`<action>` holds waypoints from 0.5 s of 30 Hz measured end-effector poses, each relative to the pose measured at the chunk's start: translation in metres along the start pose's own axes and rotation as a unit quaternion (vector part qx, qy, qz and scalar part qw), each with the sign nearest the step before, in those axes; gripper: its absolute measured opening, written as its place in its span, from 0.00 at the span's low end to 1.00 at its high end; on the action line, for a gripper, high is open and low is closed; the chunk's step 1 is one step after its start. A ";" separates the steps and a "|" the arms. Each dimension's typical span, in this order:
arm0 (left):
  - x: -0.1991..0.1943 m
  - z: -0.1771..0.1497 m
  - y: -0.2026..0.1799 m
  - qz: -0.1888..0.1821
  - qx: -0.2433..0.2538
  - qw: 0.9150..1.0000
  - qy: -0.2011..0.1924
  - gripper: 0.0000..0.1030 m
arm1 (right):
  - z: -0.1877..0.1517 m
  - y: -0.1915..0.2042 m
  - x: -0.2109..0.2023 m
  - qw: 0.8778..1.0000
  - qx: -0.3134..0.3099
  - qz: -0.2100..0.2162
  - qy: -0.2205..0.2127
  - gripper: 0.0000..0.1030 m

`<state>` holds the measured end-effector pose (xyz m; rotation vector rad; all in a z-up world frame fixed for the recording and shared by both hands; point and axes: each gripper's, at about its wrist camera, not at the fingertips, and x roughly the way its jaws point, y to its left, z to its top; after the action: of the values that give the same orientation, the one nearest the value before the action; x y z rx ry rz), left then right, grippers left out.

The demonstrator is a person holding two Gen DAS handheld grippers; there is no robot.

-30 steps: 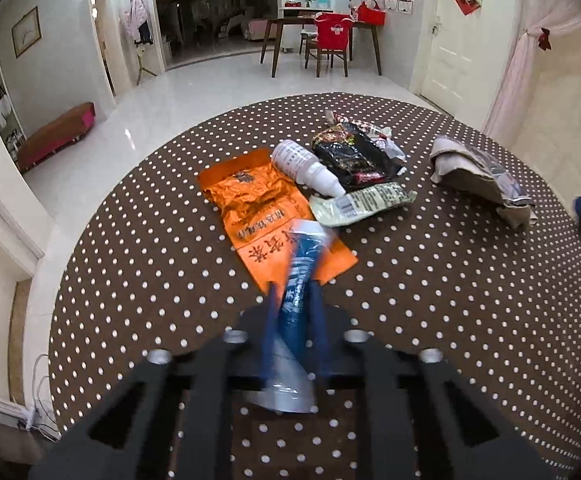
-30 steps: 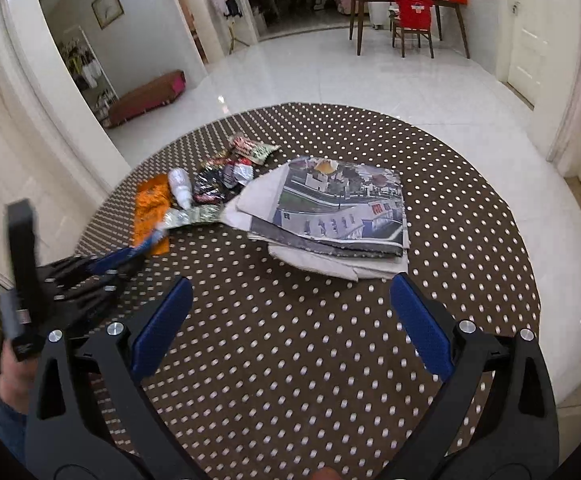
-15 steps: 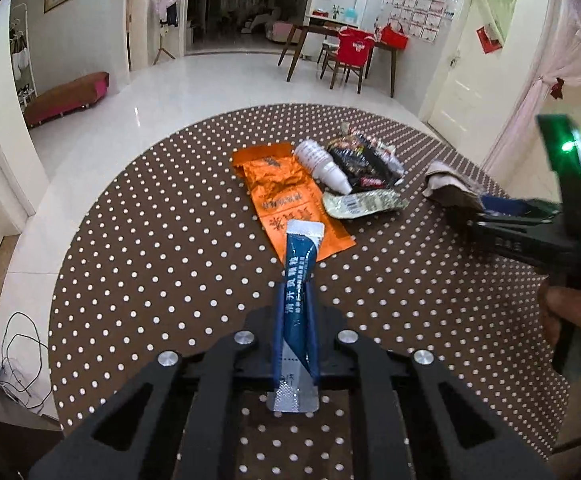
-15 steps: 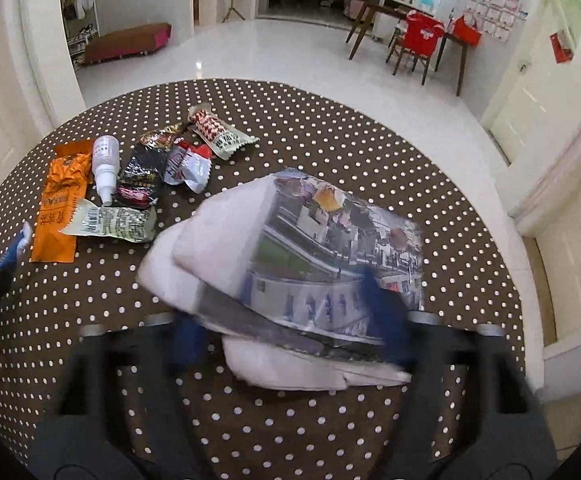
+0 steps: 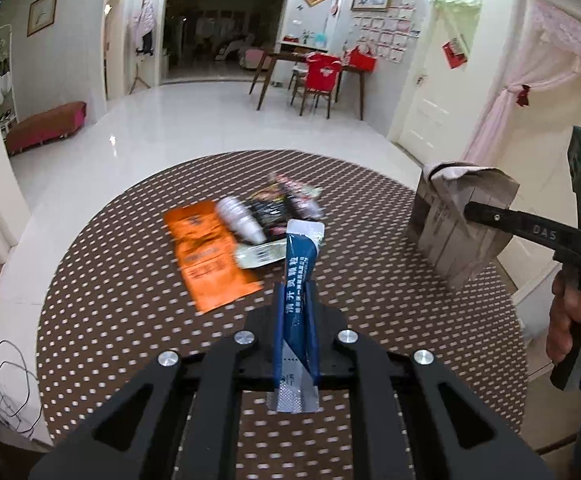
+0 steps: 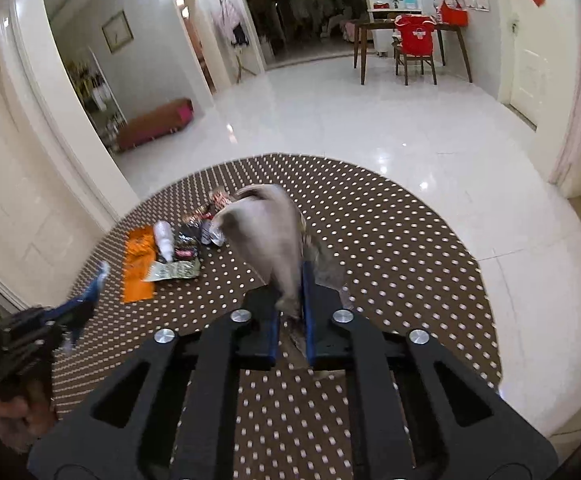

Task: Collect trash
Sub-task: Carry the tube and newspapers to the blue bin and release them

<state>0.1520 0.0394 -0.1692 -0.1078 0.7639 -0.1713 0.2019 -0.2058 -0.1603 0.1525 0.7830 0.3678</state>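
Note:
My left gripper (image 5: pixel 295 294) is shut on a blue sachet (image 5: pixel 300 256) and holds it upright above the dotted round table (image 5: pixel 130 280). My right gripper (image 6: pixel 290 300) has its jaws closing on a folded newspaper (image 6: pixel 266 236), with the pads pressing the paper, which hangs lifted off the table. In the left wrist view the newspaper (image 5: pixel 450 232) droops from the right gripper's fingers (image 5: pixel 490 214) at the right. On the table lie an orange packet (image 5: pixel 206 256), a white bottle (image 5: pixel 238 220), dark snack wrappers (image 5: pixel 278 208) and a pale green packet (image 5: pixel 258 256).
The table's far edge drops to a glossy white floor (image 5: pixel 210 128). A wooden table with a red-covered chair (image 5: pixel 322 76) stands at the back, a low bench (image 5: pixel 46 124) on the left. Cables (image 5: pixel 6 380) lie on the floor at the left. A person's hand (image 5: pixel 570 320) holds the right gripper.
The right gripper went from wide open to shut on the newspaper and lifted it off the table. The left gripper rose and drew back with the blue sachet.

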 end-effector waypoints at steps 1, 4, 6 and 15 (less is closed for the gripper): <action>-0.001 0.002 -0.007 -0.003 0.003 1.000 -0.003 0.09 | 0.000 -0.004 -0.008 1.000 0.006 0.007 -0.005 0.08; -0.004 0.005 -0.025 -0.013 0.008 1.000 -0.008 0.09 | -0.001 -0.013 -0.030 0.999 0.020 0.020 -0.019 0.08; -0.004 0.007 -0.036 -0.017 0.012 1.000 -0.011 0.09 | -0.006 -0.021 -0.043 0.999 0.026 0.030 -0.027 0.07; -0.005 0.003 -0.065 -0.028 0.019 0.999 -0.004 0.09 | -0.012 -0.043 -0.030 0.999 0.037 0.032 0.006 0.10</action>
<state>0.1429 -0.0233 -0.1533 -0.0931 0.7489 -0.2387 0.1850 -0.2567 -0.1608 0.2452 0.8056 0.4000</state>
